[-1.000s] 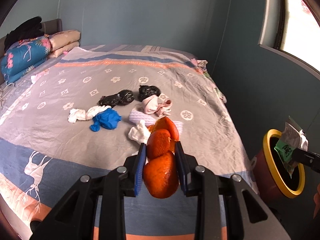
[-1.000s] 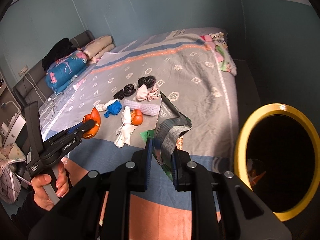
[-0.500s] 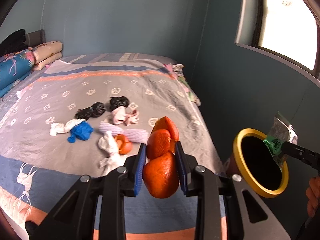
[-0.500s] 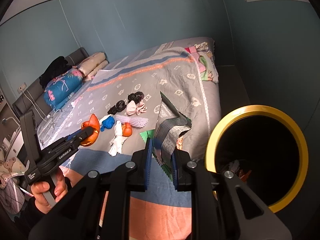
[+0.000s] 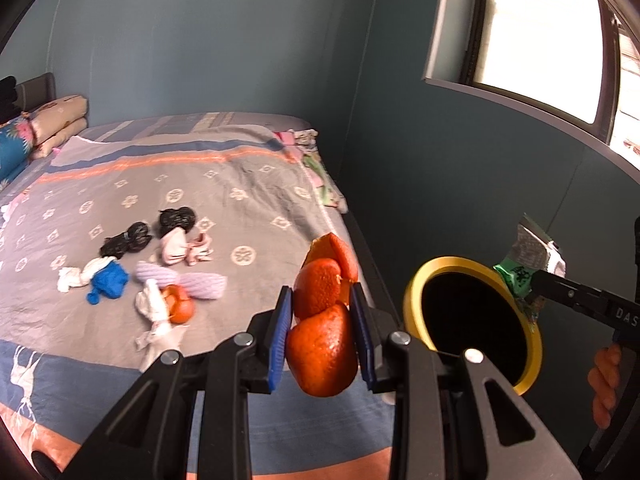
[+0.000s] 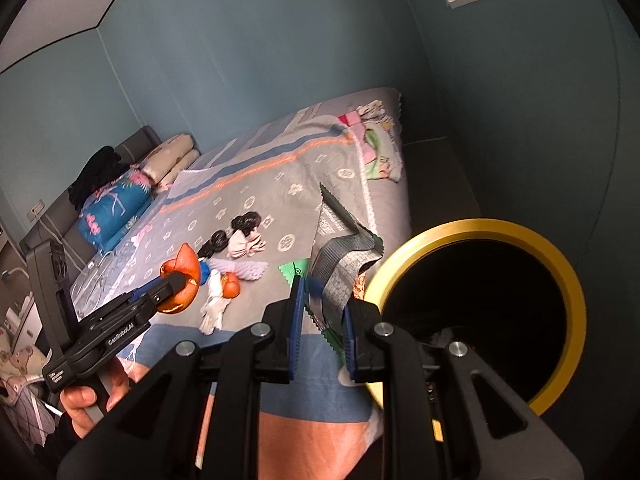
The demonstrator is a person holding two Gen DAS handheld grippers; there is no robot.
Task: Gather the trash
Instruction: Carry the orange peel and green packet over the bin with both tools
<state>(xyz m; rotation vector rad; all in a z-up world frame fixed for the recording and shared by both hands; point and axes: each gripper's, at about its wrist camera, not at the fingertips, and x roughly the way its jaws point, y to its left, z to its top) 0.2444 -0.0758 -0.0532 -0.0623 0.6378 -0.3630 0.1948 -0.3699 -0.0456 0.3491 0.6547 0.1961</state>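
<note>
Orange peel (image 5: 322, 344) sits clamped in the left gripper (image 5: 322, 336) over the bed (image 5: 248, 184). Right gripper (image 6: 320, 320) pinches a crumpled wrapper (image 6: 340, 264) (apparently foil) beside the yellow-rimmed bin (image 6: 576, 308).

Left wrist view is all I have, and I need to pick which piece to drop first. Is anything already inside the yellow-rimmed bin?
Observer: Yes. The right wrist view looks into the bin and shows a few scraps at the bottom, too dark to name.
Operator: Is the right gripper properly clamped on the wrapper?
Observer: It looks so. Its blue pads pinch the wrapper's lower part, and the rest stands up between them with the grey printed side towards the camera.
Operator: Is it over the opening?
Observer: I cannot confirm that. From that camera the wrapper overlaps only the left edge of the rim.
</note>
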